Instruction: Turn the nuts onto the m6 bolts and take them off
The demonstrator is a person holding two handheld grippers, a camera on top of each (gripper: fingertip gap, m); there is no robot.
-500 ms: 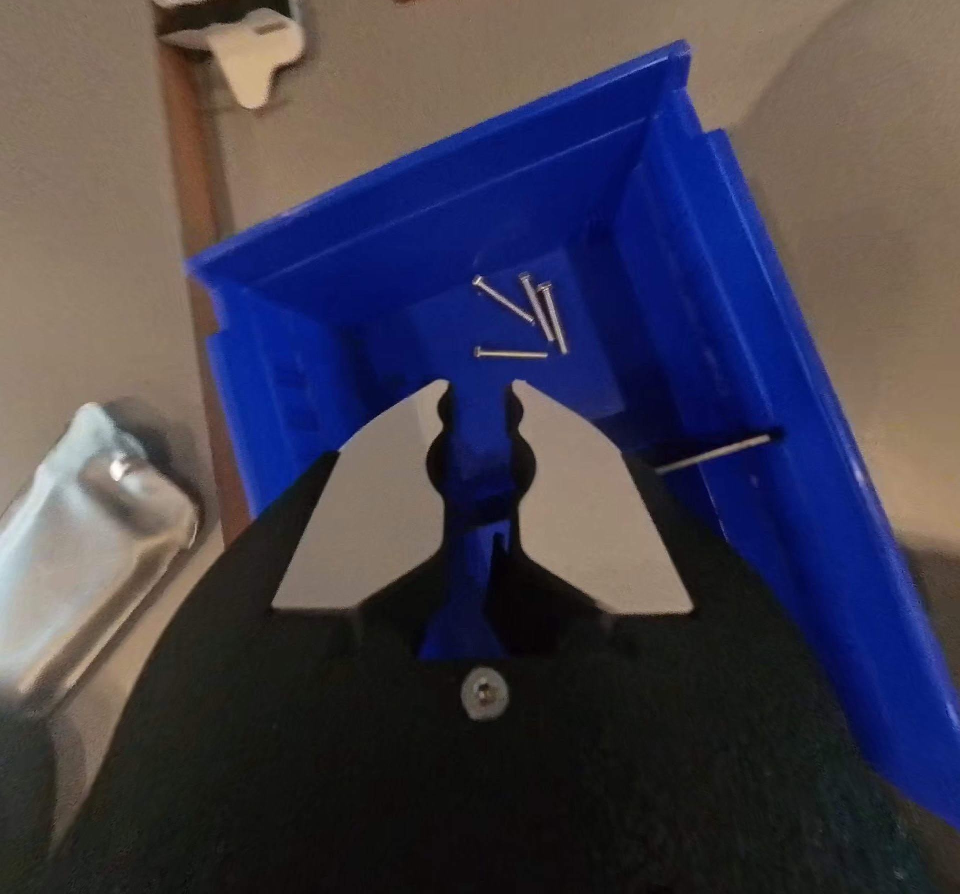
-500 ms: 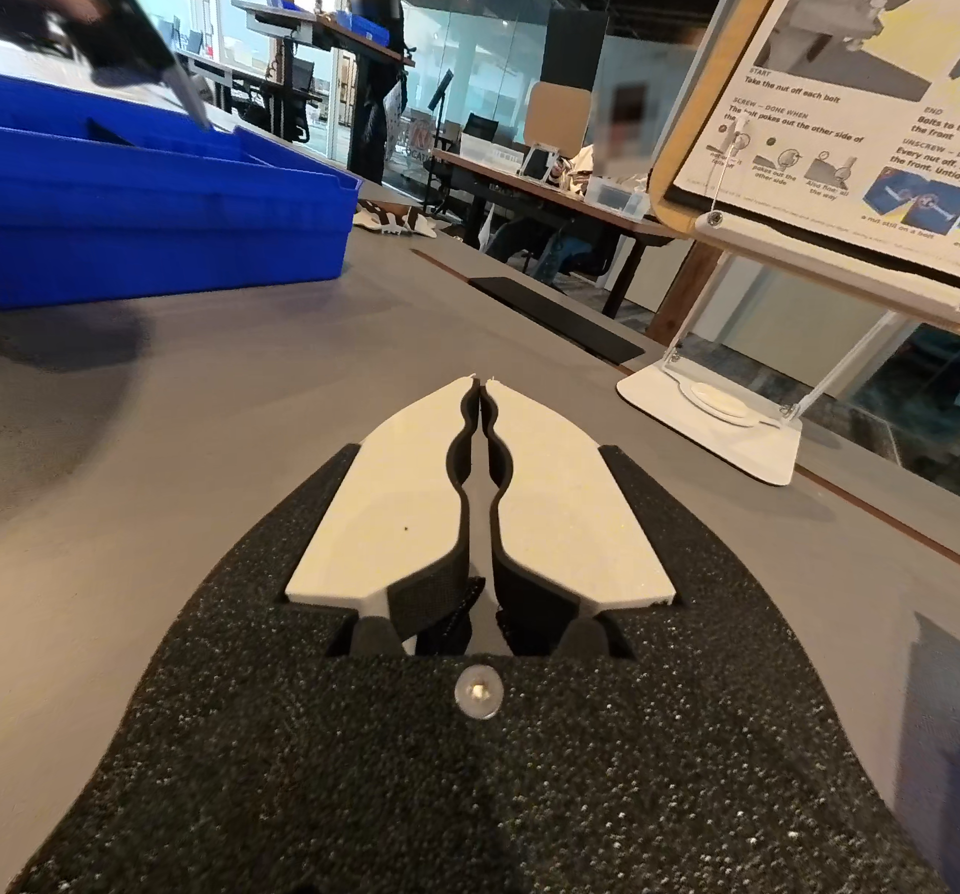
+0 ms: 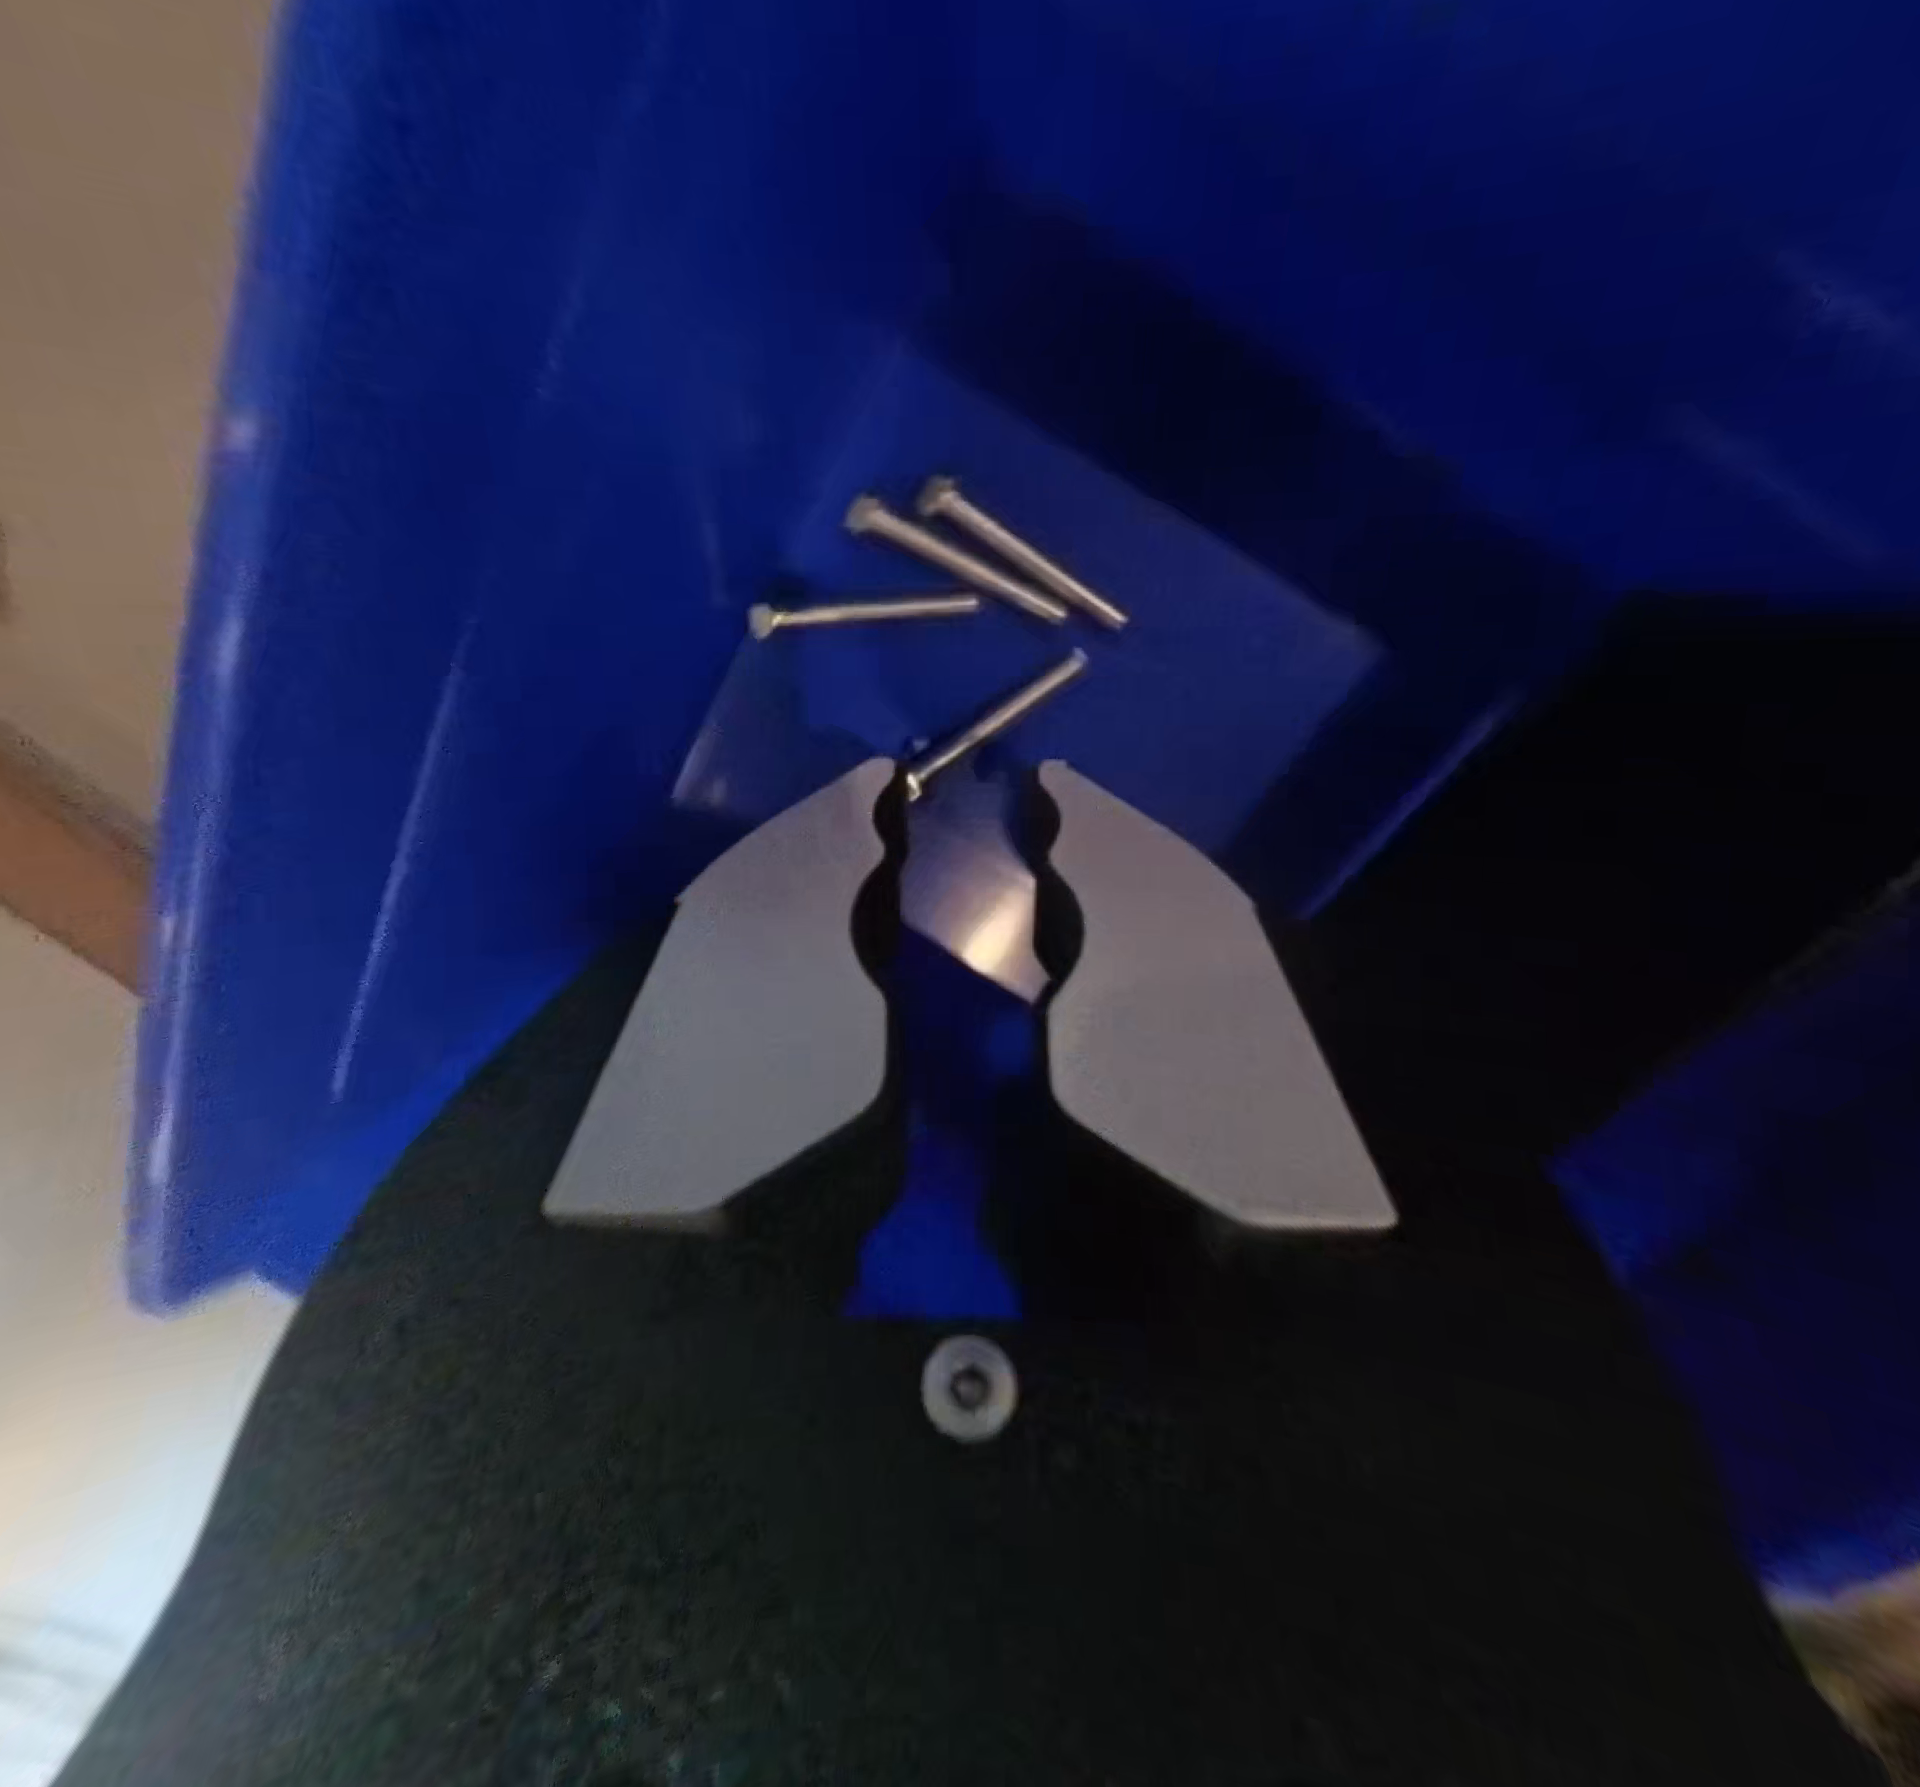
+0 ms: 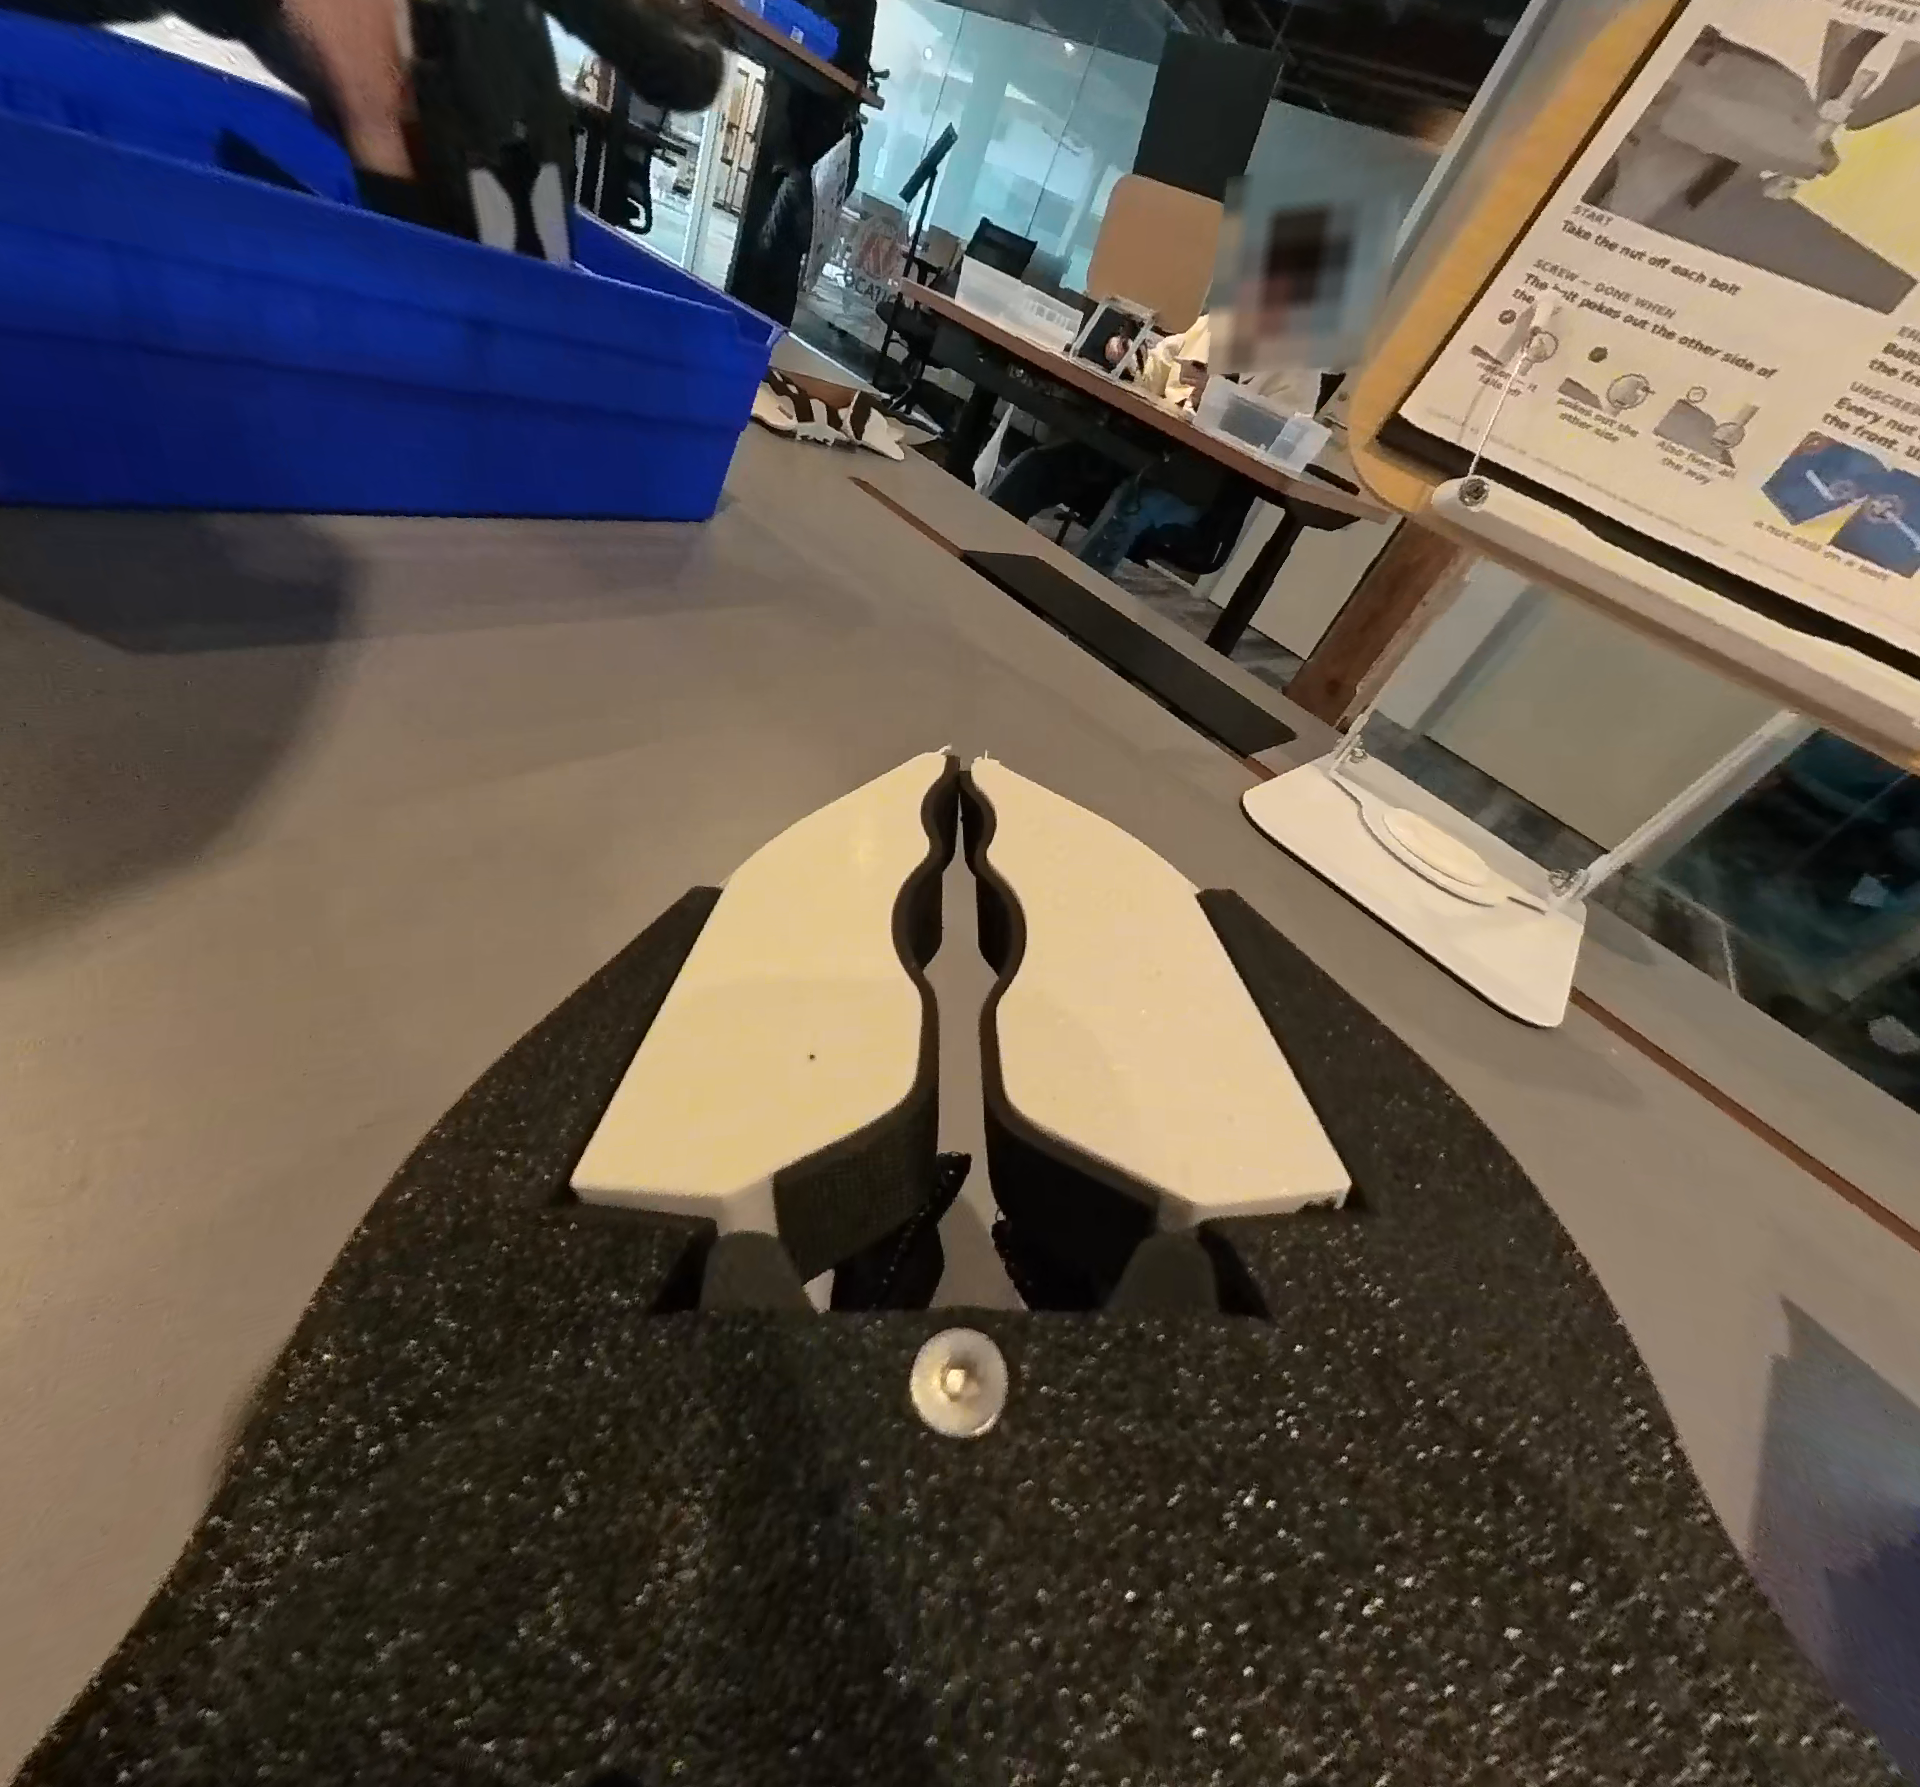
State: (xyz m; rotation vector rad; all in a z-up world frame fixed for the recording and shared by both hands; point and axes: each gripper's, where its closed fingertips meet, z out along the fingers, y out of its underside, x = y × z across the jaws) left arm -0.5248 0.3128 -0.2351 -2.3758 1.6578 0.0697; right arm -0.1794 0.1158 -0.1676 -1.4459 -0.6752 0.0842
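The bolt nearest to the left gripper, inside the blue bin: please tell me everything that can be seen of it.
The nearest bolt is a thin, long, silver metal pin with a small head. It lies flat on the floor of the blue bin, slanted, its head end by the tip of one finger of the left gripper and its shaft pointing away toward the three other bolts. It lies apart from them. The jaws are open and not closed on it; whether a fingertip touches the head cannot be told. No nut shows on it.

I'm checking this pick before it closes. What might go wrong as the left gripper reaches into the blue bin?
The left gripper has its jaws open at the head end of the nearest bolt; an off-centre grip may let it pivot or slip. The three other bolts lie close behind in the blue bin and may get nudged.
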